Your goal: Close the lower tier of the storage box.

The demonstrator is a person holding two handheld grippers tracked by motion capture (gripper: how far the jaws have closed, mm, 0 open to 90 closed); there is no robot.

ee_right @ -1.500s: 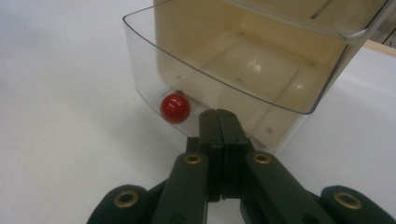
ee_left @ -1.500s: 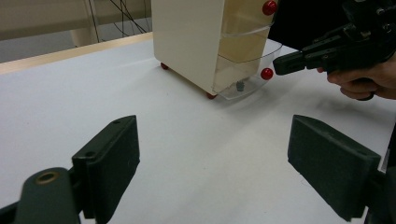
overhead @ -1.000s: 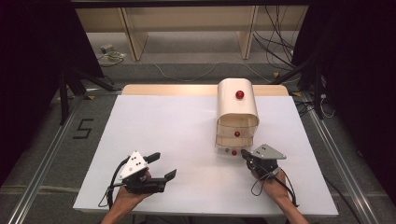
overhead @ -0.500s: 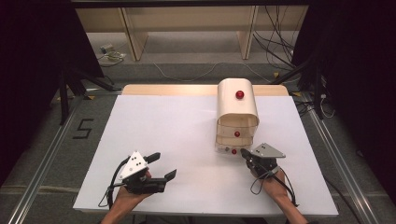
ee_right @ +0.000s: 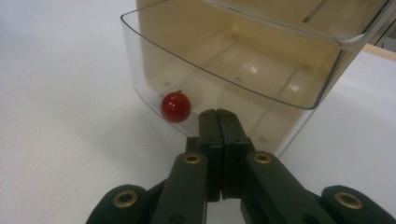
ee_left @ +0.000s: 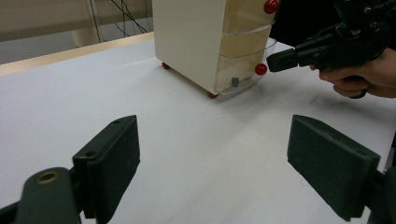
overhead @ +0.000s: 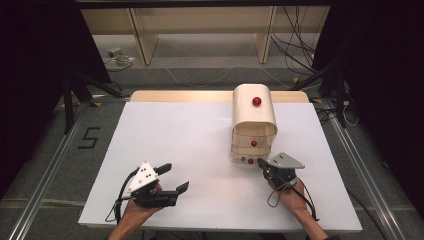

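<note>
The tabletop (overhead: 190, 150) is white and flat, with a wooden strip along its far edge. Around it the room is dark, and the grey floor past the far side has wires and pale wooden legs on it.

A small cream drawer box (overhead: 254, 120) stands on the right part of the tabletop. It has see-through drawers, each with a round red knob. The bottom drawer (ee_right: 233, 79) sticks out a little toward the person, and in the right gripper view it looks empty inside.

The right gripper (overhead: 262, 164) has its tips pressed tight together with nothing between them. It points at the front of the bottom drawer, just beside its red knob (ee_right: 175, 107), not around it. I think it is held like this so the closed tips can push the drawer in or nudge the knob (I cannot tell which one).

The left gripper (overhead: 172, 176) is spread wide and holds nothing. It sits low near the front edge, well apart from the box, and points toward it. It looks like it is just waiting, out of the way of the other hand.

Nothing else lies on the tabletop.
</note>
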